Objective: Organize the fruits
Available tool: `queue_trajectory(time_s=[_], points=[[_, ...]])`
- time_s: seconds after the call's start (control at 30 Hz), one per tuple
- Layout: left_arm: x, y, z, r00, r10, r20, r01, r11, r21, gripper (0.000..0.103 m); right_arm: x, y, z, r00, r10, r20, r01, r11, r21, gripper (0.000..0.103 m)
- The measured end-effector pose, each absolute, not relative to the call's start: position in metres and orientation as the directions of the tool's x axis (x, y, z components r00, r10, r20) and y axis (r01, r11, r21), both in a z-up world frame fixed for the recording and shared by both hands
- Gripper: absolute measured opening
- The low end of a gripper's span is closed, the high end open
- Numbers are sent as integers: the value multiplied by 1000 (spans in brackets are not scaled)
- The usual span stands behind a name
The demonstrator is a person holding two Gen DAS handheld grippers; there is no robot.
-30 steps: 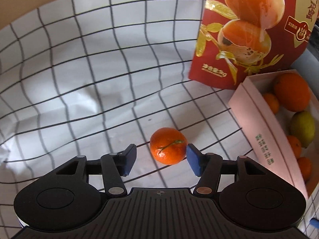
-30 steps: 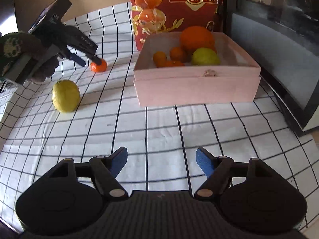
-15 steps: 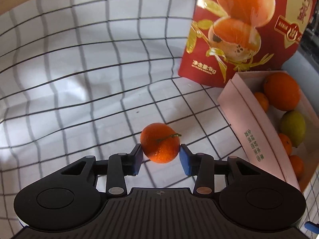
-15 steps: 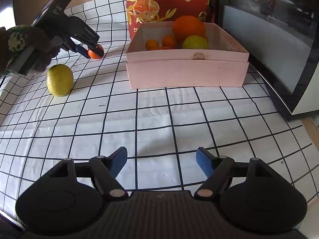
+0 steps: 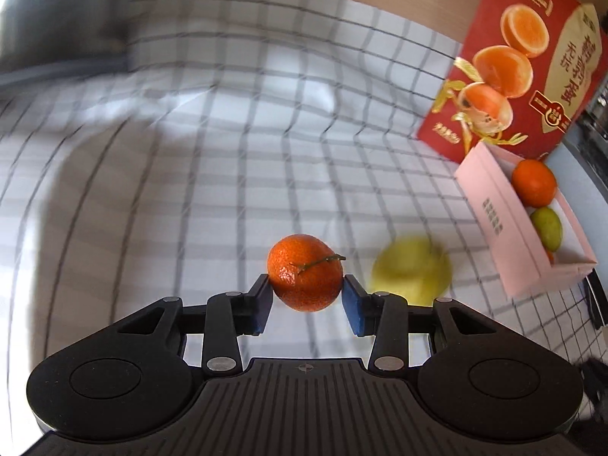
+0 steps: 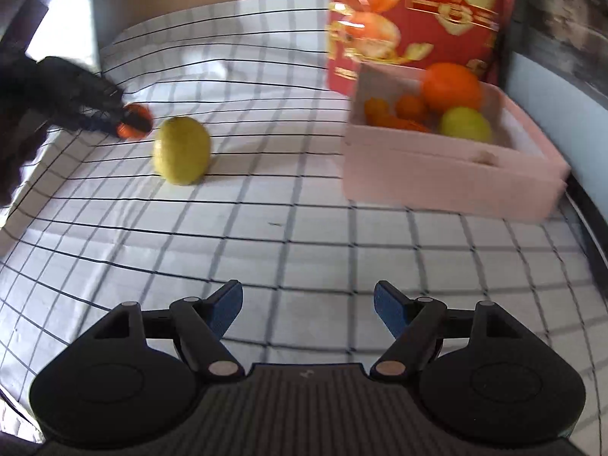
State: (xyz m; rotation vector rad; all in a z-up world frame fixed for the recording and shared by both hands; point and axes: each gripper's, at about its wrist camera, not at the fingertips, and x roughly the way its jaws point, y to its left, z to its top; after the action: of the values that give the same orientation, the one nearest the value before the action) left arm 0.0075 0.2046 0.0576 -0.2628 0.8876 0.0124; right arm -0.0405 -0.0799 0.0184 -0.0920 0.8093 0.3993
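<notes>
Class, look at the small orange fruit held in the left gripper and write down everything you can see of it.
The mandarin is small, round and bright orange, with dimpled, glossy peel and a thin greenish-brown stem lying across its top. It looks whole and unpeeled. The left gripper clamps it between two blue pads that press its left and right sides, and it seems lifted off the checked cloth. In the right wrist view it is blurred and half hidden by the gripper.

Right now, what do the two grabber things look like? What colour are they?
Both look alike. The left gripper and the right gripper are black plastic, each with a ribbed middle plate, two rounded lobes with round discs, and jointed black links with silver rivets. Each finger ends in a blue pad. No cables or sleeves show here. In the right view the left one is just a dark blur.
</notes>
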Motion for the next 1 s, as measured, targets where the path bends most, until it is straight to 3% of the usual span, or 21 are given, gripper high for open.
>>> queue_trajectory(time_s=[0.27, 0.57, 1.0], points=[[-57, 207, 43, 597, -18, -802, -292, 926, -238, 45, -9, -33, 28, 580, 394, -713, -506, 860, 64, 77], [-75, 191, 41, 607, -48, -794, -264, 930, -257, 45, 35, 12, 41, 562, 439, -701, -537, 838, 95, 78], [-80, 201, 36, 600, -67, -797, -288, 912, -293, 45, 70, 78, 12, 544, 416, -729, -572, 819, 40, 78]])
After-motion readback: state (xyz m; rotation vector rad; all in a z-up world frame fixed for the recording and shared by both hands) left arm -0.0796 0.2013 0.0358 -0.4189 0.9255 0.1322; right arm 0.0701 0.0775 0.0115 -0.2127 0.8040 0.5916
